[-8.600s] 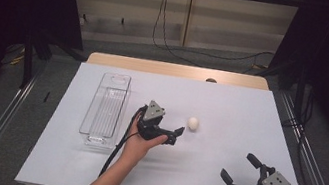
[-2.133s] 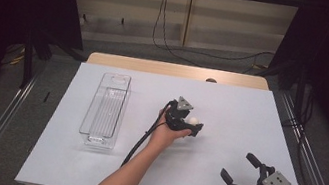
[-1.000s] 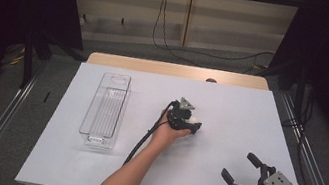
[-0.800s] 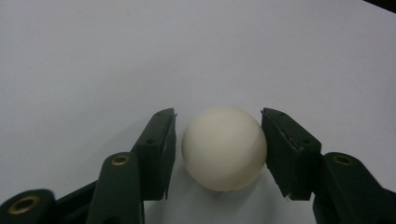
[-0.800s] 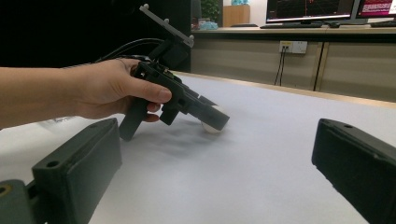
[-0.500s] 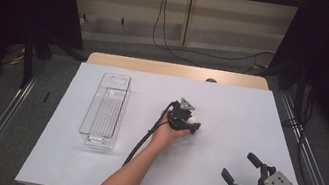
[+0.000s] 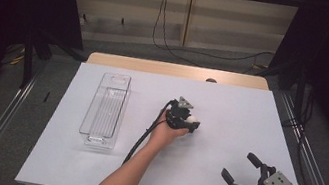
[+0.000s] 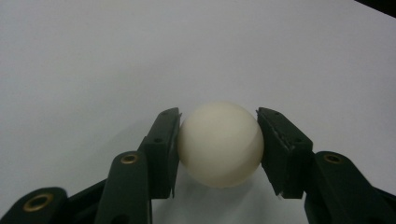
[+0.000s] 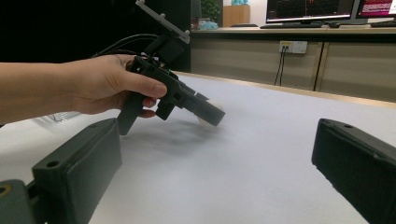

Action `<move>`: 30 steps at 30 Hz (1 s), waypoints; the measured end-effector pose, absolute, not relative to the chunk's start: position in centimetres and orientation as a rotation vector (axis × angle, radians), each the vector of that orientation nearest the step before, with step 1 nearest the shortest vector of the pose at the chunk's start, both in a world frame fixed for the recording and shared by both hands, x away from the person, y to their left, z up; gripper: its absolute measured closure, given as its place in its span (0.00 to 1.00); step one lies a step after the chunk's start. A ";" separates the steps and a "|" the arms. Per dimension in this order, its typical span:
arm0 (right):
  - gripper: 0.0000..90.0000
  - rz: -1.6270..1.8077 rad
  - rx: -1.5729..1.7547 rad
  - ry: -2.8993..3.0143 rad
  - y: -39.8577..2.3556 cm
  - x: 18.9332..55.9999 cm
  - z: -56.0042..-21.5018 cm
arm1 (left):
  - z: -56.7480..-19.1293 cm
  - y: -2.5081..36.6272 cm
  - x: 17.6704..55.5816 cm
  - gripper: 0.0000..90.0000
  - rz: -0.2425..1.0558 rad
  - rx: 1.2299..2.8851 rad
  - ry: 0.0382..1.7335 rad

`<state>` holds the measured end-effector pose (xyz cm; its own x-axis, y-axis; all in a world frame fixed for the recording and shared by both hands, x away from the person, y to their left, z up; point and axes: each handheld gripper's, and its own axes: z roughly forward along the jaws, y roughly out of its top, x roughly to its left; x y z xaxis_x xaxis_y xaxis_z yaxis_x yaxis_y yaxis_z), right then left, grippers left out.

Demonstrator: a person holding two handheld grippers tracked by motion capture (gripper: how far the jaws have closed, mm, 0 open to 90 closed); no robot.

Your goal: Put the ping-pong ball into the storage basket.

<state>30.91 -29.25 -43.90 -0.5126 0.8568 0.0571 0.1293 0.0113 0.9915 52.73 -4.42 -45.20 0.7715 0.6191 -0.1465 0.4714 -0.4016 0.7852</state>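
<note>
the left tongs [image 8: 219, 149] are clamped on the white ball [image 8: 219, 144]: in the left gripper view a black pad [image 8: 163, 154] presses each flank, the ball sitting squarely between them at about its widest part, its underside still close over the white counter [image 8: 93, 56]. their jaws have just been closing, and the ball is what they closed on. in the high view the ball [image 7: 191, 122] shows as a pale spot at the nose of the left tongs [image 7: 186, 123], centre of the frame, a little right of the clear tray [image 7: 105, 109] that lies at centre left.

the step in hand looks like lifting the ball, probably towards that tray. to do it well, i would keep the squeeze even and no harder than needed; a smooth round shell can squirt out sideways if the pads ride above or below its middle. lift straight up before swinging left, and keep the tongs level so the ball does not roll forward out of the tips.

the right tongs [image 7: 250, 175] rest at the lower right of the high view with their jaws wide apart and nothing between them, well away from the ball.
</note>
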 end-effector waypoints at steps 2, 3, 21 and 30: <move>0.01 1.555 1.016 1.693 -29.2 30.9 -43.9 | -45.0 -4.3 52.7 0.57 0.216 2.068 0.814; 0.01 1.556 1.019 1.695 -29.2 30.9 -43.9 | -44.9 -4.2 52.8 0.57 0.213 2.073 0.805; 0.01 1.553 1.028 1.687 -29.1 30.9 -43.9 | -43.9 -3.0 52.7 0.57 0.220 2.054 0.814; 0.01 1.551 1.022 1.695 -29.1 30.9 -43.9 | -43.4 -2.8 52.5 0.57 0.221 2.046 0.820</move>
<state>30.95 -29.08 -43.93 -0.5111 0.8575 0.0588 0.1343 0.0122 0.9909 52.55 -2.81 -43.43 0.7646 0.6272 -0.1484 0.4679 -0.3818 0.7971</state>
